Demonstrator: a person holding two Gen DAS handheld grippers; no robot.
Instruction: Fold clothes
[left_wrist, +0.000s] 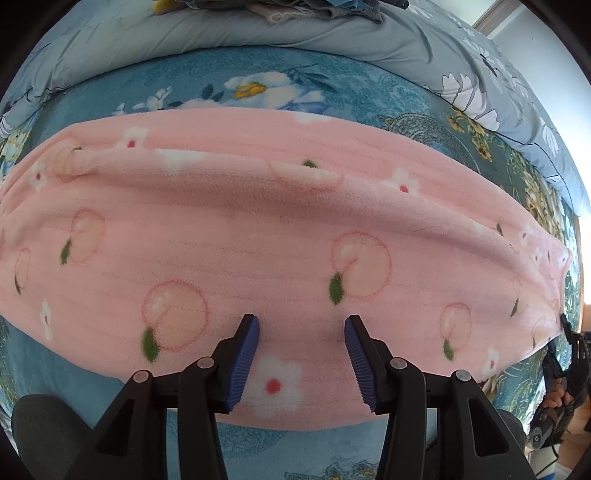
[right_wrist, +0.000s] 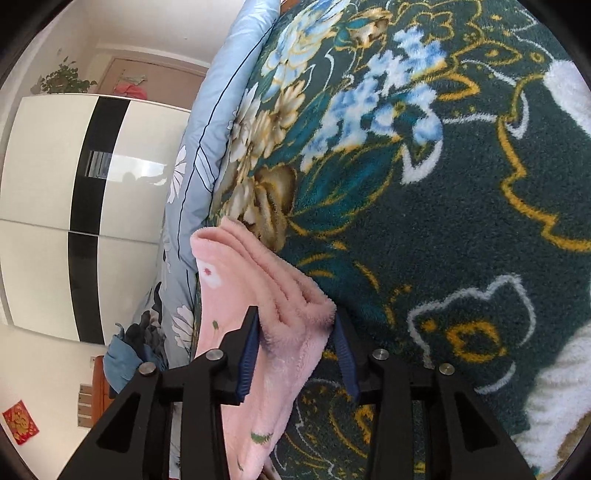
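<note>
**A:** Where does the garment lie?

**B:** The pink fleece garment (left_wrist: 280, 236), printed with peaches and flowers, stretches lengthwise across the teal floral blanket (left_wrist: 258, 74) on the bed, already doubled into a long band with a ridge running along it.

**A:** And the left gripper (left_wrist: 301, 354)?

**B:** It points straight down over the near edge, fingers spread, tips at the fleece but pinching nothing. It seems posted there to steady the cloth.

**A:** The right gripper (right_wrist: 295, 354)?

**B:** At the garment's bunched end (right_wrist: 295, 306), fingers parted with the layered folds between them. Whether the pads press the cloth, I cannot tell; it looks like a release.
</note>
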